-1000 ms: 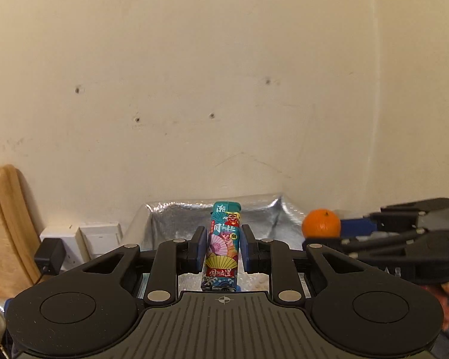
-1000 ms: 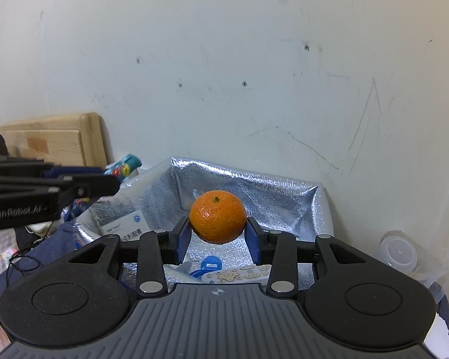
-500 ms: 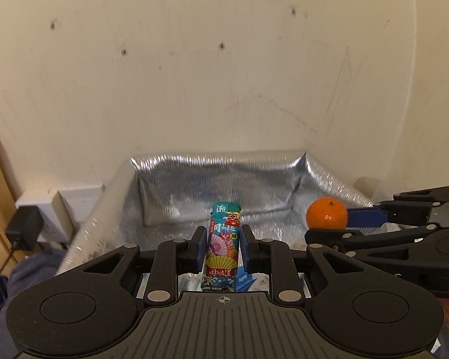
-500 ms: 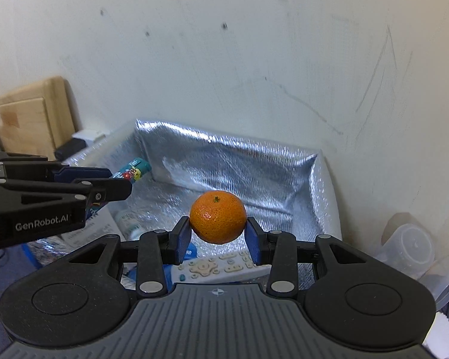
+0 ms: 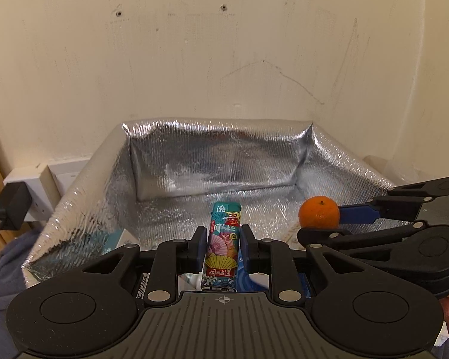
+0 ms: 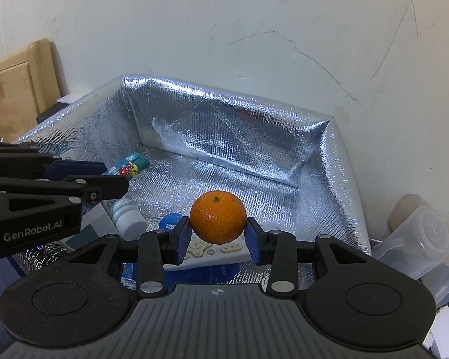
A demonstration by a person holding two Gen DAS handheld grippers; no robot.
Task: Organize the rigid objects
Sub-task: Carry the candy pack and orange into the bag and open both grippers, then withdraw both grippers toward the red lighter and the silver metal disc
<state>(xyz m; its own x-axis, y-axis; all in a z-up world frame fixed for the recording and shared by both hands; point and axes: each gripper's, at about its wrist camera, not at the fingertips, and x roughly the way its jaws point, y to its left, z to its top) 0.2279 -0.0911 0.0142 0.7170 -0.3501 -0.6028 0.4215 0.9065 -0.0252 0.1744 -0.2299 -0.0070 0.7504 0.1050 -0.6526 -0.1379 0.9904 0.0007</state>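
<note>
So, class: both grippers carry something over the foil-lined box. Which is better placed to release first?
Probably the right gripper: its orange hangs over bare foil floor; the left gripper's printed tube hangs above boxes.

- The left tool (image 5: 221,249) has swung right, from the wooden board toward the foil bag (image 5: 212,161); the board has left its view.
- The bag now fills both views, its floor open below the tools.
- The right tool (image 6: 218,236) has tipped down over the bag; a white bottle (image 6: 128,220), blue cap (image 6: 170,221) and remote (image 6: 212,249) have come into sight beneath its orange (image 6: 218,217).
</note>
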